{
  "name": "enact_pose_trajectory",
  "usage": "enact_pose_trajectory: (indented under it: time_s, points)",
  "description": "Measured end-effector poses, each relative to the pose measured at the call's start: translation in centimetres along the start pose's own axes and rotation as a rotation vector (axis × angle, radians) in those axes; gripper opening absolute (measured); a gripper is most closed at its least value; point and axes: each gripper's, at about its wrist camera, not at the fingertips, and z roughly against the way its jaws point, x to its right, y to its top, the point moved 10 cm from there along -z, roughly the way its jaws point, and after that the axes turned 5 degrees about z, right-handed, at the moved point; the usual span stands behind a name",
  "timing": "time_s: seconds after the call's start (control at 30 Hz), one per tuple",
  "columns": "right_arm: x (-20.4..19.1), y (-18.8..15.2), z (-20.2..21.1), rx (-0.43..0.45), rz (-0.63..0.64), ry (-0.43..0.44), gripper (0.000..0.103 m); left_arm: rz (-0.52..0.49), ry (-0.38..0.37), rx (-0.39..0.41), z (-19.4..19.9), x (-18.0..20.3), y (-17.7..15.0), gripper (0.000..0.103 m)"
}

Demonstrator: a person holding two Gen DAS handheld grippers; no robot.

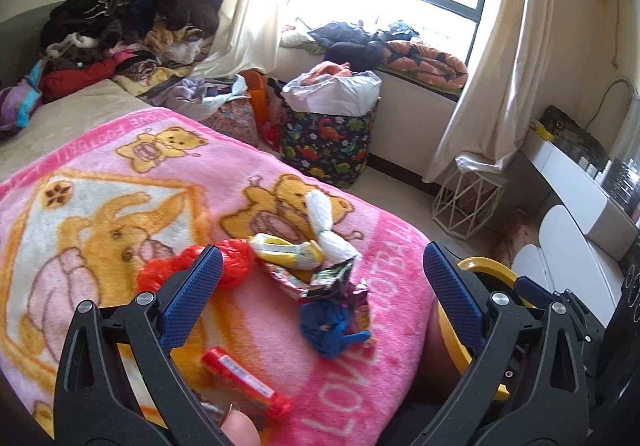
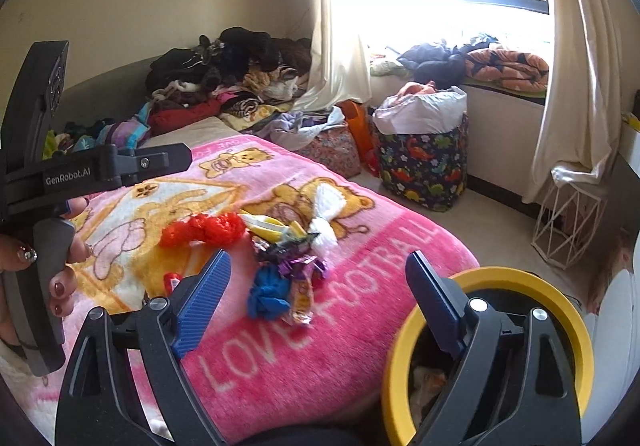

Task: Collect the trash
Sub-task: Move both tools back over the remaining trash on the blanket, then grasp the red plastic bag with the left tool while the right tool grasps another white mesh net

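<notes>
Trash lies on a pink bear blanket: a red plastic bag, a yellow wrapper, a white tissue wad, foil wrappers, a blue crumpled bag and a red tube. My left gripper is open and empty just above the pile. My right gripper is open and empty, between the blue bag and a yellow-rimmed bin at the bed's right edge. The red bag and tissue show beyond it.
A dinosaur-print basket and a wire stool stand on the floor by the window. Clothes are piled at the bed's far end. A white desk is at the right. The left gripper's body fills the right view's left side.
</notes>
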Motion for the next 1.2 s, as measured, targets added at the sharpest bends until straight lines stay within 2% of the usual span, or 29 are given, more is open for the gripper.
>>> enact_pose_trajectory:
  time_s: [0.3, 0.6, 0.93, 1.2]
  points:
    - [-2.3, 0.9, -1.8, -0.007, 0.036, 0.027, 0.087, 0.011, 0.04, 0.004, 0.2, -2.2, -0.1, 0.092]
    - [-2.9, 1.0, -4.3, -0.031, 0.053, 0.027, 0.087, 0.029, 0.08, -0.022, -0.8, -4.6, -0.7, 0.092]
    - [-0.9, 0.8, -8.2, -0.073, 0.027, -0.003, 0.087, 0.053, 0.139, -0.076, -3.2, -7.9, -2.1, 0.092]
    - [1.6, -0.3, -12.1, -0.145, -0.022, -0.029, 0.087, 0.087, 0.19, -0.141, -6.2, -11.2, -3.5, 0.092]
